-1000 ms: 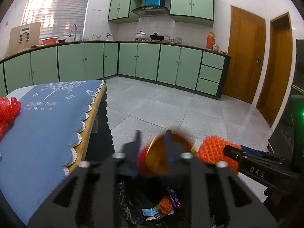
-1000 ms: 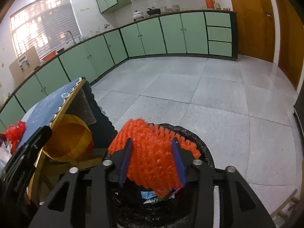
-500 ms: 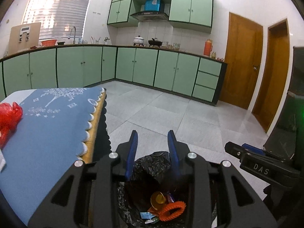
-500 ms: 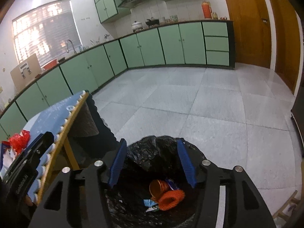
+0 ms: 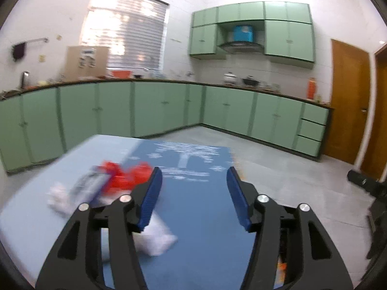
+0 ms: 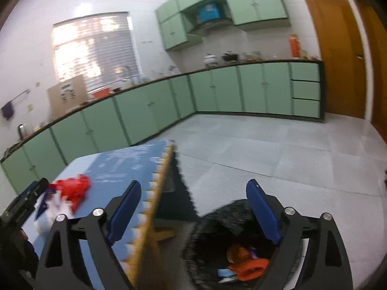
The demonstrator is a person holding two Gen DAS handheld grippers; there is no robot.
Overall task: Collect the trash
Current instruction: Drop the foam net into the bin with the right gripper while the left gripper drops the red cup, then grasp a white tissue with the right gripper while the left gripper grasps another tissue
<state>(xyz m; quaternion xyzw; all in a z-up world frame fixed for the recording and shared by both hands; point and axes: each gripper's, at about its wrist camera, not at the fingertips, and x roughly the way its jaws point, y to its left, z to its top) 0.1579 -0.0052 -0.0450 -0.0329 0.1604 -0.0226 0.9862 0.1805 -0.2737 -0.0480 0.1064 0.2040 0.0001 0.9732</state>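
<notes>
My left gripper point(image 5: 192, 184) hangs over the blue tablecloth point(image 5: 193, 207), its jaws opening with nothing between them. Ahead and to its left lie a red plastic bag point(image 5: 125, 176), a blurred wrapper point(image 5: 89, 184) and white crumpled paper point(image 5: 156, 238). My right gripper point(image 6: 193, 205) is above the table's edge and the black-lined trash bin point(image 6: 232, 241), jaws opening wide and empty. Inside the bin lie an orange foam net point(image 6: 251, 267) and a yellow cup point(image 6: 235, 253). In the right wrist view the red bag point(image 6: 72, 189) shows at the left.
Green cabinets point(image 5: 157, 108) run along the far walls under a window. A wooden door point(image 5: 348, 101) stands at the right. Grey tiled floor point(image 6: 278, 149) lies open beyond the table. The left gripper's body point(image 6: 21, 200) shows at the left edge.
Both grippers let their trash fall into the bin, then rose and swung left toward the table. Their jaws have spread wider. The orange net and cup now lie in the bin.
</notes>
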